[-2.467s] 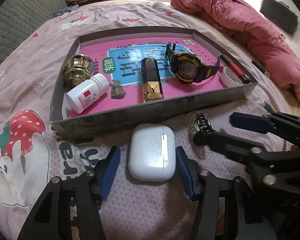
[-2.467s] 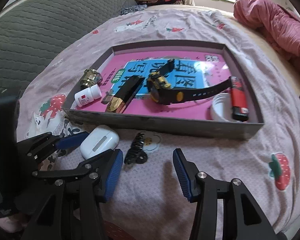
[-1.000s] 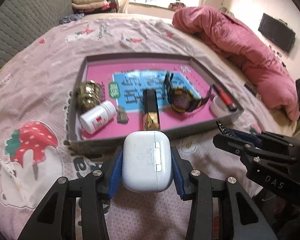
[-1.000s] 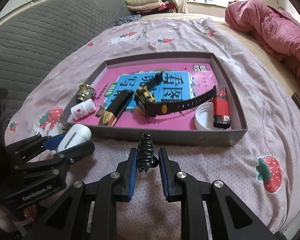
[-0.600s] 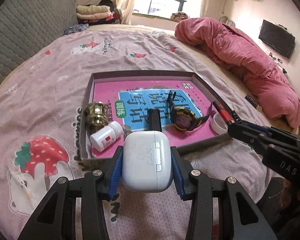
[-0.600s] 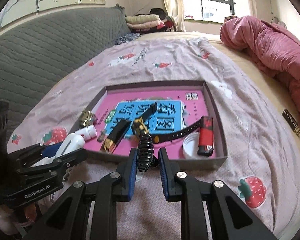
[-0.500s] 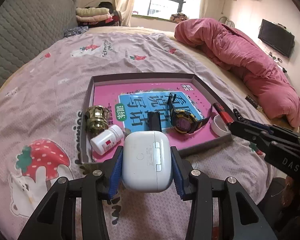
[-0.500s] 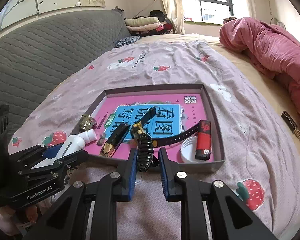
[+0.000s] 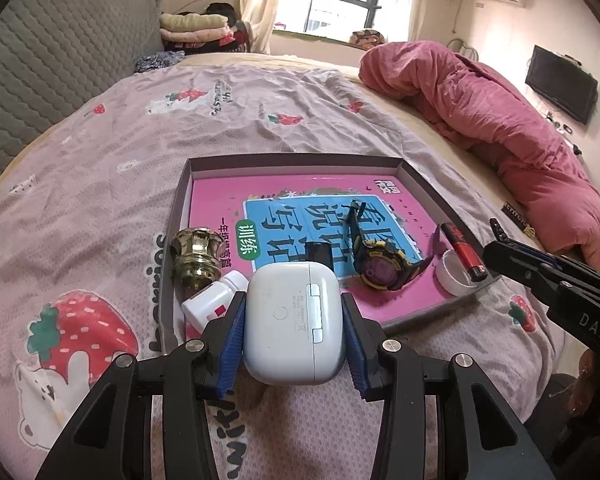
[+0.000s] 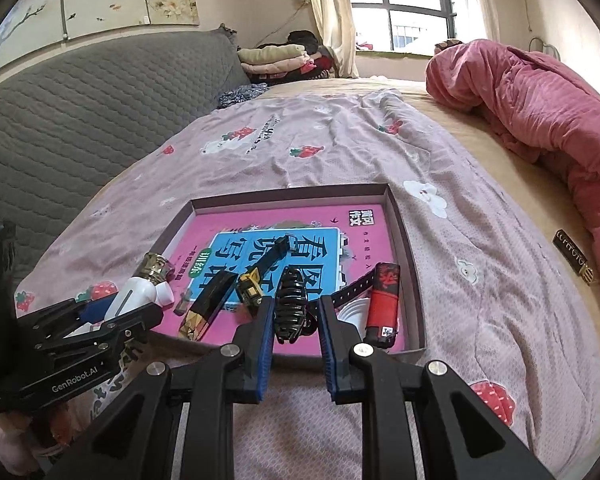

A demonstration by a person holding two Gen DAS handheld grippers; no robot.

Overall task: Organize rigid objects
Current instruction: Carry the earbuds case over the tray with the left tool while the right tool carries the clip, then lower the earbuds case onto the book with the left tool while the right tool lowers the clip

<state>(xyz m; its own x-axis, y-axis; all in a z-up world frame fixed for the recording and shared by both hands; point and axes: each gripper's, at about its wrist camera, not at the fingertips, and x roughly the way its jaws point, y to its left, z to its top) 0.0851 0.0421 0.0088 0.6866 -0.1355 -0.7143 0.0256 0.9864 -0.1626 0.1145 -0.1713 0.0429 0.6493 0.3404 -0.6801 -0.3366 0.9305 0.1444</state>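
Over the near edge of the shallow grey cardboard tray (image 9: 440,312), seen from the left wrist: left gripper (image 9: 293,334) clamped on a glossy white plastic earbud case (image 9: 292,322), blue pads (image 9: 231,344) pressing its two long sides, held clear of the strawberry-print bedsheet (image 9: 80,208). Likely light, stiff and slippery; flat flanks the best hold, away from the lid seam. Inside the tray: brass knob (image 9: 198,258), white pill bottle (image 9: 214,305), black-and-yellow wristwatch (image 9: 380,266), red lighter (image 9: 462,250).

Above the same near edge, seen from the right wrist: right gripper (image 10: 294,334) closed on a black plastic claw hair clip (image 10: 292,308), teeth pointing up between the pads. Probably light but springy and brittle; best gripped across the hinge body, not the teeth.
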